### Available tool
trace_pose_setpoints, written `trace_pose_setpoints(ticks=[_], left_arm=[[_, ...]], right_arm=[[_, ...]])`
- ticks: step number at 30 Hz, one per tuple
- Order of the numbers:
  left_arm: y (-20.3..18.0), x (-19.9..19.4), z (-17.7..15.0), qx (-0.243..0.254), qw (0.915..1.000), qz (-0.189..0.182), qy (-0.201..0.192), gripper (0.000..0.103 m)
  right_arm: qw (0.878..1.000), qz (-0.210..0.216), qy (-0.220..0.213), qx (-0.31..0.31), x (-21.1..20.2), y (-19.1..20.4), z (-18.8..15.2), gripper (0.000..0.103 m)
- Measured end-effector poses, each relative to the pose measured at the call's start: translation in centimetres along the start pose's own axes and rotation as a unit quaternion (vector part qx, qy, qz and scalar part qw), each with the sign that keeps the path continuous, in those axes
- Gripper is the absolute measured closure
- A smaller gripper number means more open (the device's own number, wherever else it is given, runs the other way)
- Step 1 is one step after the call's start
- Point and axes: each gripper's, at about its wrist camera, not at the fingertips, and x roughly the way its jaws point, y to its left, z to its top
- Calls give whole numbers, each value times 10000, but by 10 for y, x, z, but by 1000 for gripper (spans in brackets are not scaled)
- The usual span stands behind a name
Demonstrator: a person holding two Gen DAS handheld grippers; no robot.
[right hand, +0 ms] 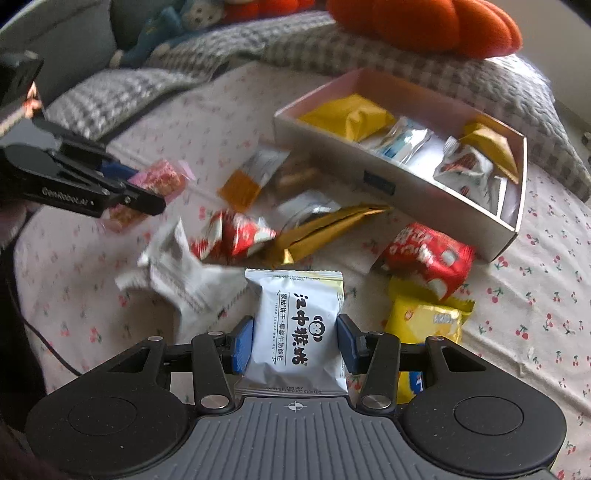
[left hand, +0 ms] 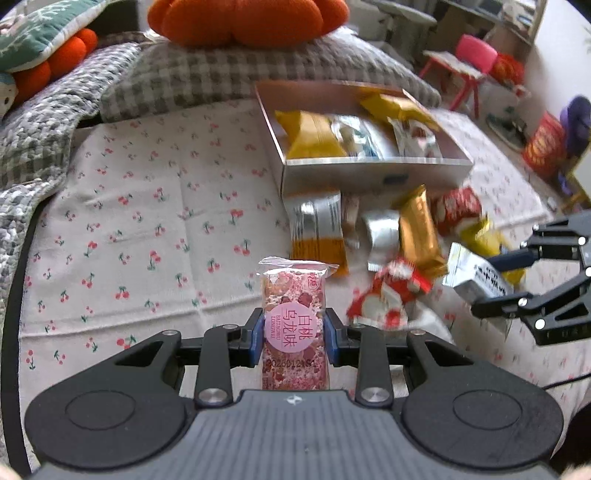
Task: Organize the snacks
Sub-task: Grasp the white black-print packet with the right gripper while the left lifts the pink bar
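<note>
Snacks are our business, and we carry two of them right now. Our left gripper [left hand: 294, 339] is clamped on a pink nougat bar [left hand: 293, 317], held upright between the blue pads [left hand: 256, 341] above the cherry-print sheet [left hand: 147, 206]. Our right gripper [right hand: 295, 341] pinches a white biscuit packet [right hand: 297, 332] by its sides, raised over the loose pile.

Just beyond, the white box [right hand: 376, 181] sits on the sheet, and it's already partly filled: a yellow packet [right hand: 349, 116] at one end, a pale blue-and-white one [right hand: 404, 142] in the middle, a red-and-white one [right hand: 467, 166] and another yellow pack at the far end. There is room left between them.

Outside the box, plenty waits. We see a gold pack [right hand: 325, 229] lying near the front wall, a red packet [right hand: 428, 254] just beside the box corner, a smaller red one [right hand: 236, 232], a crumpled white wrapper [right hand: 181, 266], an orange-and-silver sachet [right hand: 247, 181] and a yellow bag [right hand: 424, 321] under our right tongs.

We judge the job around the middle: several in, two in hand, at least six to go.

Behind it all, a checked blanket [left hand: 192, 74] and an orange cushion [left hand: 243, 18].
</note>
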Motion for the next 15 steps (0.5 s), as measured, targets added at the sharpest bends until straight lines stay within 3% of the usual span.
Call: trace_pose_setpoints(ticks=[15], left_arm=[[-13,-5,47,-539,9973,-110,-490,74]], right_arm=[[9952,-73,-516,833,-25,-33,43,57]])
